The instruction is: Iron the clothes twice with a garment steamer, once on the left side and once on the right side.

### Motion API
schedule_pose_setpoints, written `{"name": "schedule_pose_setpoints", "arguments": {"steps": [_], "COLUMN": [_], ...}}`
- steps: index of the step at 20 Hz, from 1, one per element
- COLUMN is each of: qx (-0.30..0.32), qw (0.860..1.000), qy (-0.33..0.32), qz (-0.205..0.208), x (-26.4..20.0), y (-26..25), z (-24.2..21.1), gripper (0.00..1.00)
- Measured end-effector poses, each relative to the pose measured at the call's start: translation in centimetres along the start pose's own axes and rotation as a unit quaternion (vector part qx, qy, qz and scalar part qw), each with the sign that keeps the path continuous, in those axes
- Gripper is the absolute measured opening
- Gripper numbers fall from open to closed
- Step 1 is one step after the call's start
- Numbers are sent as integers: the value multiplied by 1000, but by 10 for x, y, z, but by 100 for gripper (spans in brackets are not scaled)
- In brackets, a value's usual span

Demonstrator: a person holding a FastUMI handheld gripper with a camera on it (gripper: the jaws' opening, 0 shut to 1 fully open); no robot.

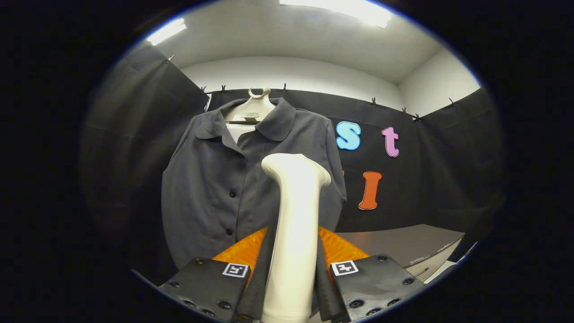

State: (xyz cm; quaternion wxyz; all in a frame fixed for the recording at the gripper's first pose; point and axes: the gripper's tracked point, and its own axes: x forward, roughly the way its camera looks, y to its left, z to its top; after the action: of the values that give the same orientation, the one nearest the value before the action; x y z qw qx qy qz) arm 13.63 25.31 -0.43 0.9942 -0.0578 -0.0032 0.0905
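One garment: a dark grey shirt [210,188] is hung on a pale hanger [252,110] against the booth's black wall, beyond the fingers; its collar is spread open and its front is buttoned lower down.
Wall: black cloth [439,170] is clipped along its top edge, behind and to both sides of the shirt.
Table: a grey table [403,244] is seen low down beside the shirt's hem, beyond the finger on that side.
Steamer: a cream garment steamer [293,224] is held upright between the fingers, its handle rising from them and its flared head seen in front of the shirt's lower chest, on the side away from the button line; whether the head touches the cloth cannot be told.
Fingers: the gripper [293,264] is closed on the garment steamer's handle, one finger pressed against each side.
Buttons: two dark buttons [232,194] are seen down the shirt's front.
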Motion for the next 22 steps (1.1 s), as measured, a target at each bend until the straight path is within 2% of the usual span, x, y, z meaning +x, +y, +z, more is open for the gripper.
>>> {"name": "schedule_pose_setpoints", "arguments": {"steps": [8,22], "qx": [-13,-18], "qw": [1000,995], "qy": [22,100], "qz": [-9,-7], "x": [23,-21], "y": [20,35], "z": [-25,-97], "gripper": [53,53]}}
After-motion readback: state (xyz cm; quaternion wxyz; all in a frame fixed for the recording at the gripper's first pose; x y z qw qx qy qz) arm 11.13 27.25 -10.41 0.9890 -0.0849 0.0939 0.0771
